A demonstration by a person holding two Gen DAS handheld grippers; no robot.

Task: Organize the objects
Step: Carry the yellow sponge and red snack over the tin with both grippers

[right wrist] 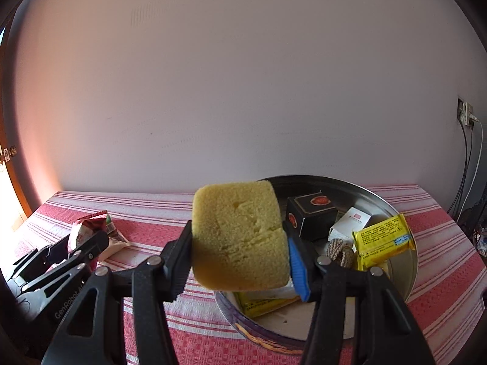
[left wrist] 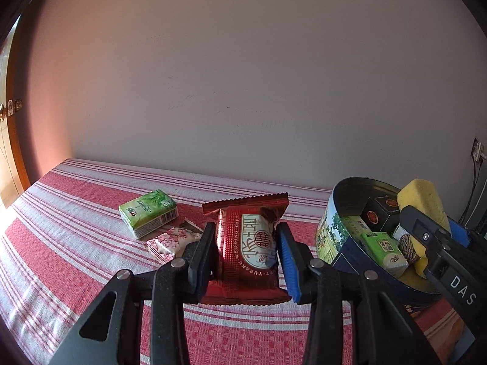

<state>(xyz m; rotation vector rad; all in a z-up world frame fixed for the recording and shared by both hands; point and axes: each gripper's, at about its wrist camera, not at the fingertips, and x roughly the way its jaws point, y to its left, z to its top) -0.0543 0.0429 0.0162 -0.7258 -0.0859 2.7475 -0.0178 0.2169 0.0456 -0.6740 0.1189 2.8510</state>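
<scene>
My left gripper (left wrist: 245, 252) is shut on a red snack packet (left wrist: 249, 249), held just above the red striped tablecloth (left wrist: 61, 243). My right gripper (right wrist: 239, 252) is shut on a yellow sponge (right wrist: 240, 237) and holds it over the near left rim of a round tin (right wrist: 408, 273). The tin holds a black box (right wrist: 313, 216), a white box (right wrist: 350, 223), a yellow packet (right wrist: 383, 240) and a rope knot (right wrist: 339, 251). In the left wrist view the tin (left wrist: 328, 234) stands to the right, with the sponge (left wrist: 423, 200) above it.
A green tissue pack (left wrist: 149, 217) and a pink patterned packet (left wrist: 170, 241) lie on the cloth left of the red packet. A white wall stands right behind the table. A wall socket with cables (right wrist: 465, 112) is at the far right, a wooden door frame (left wrist: 12, 152) at the left.
</scene>
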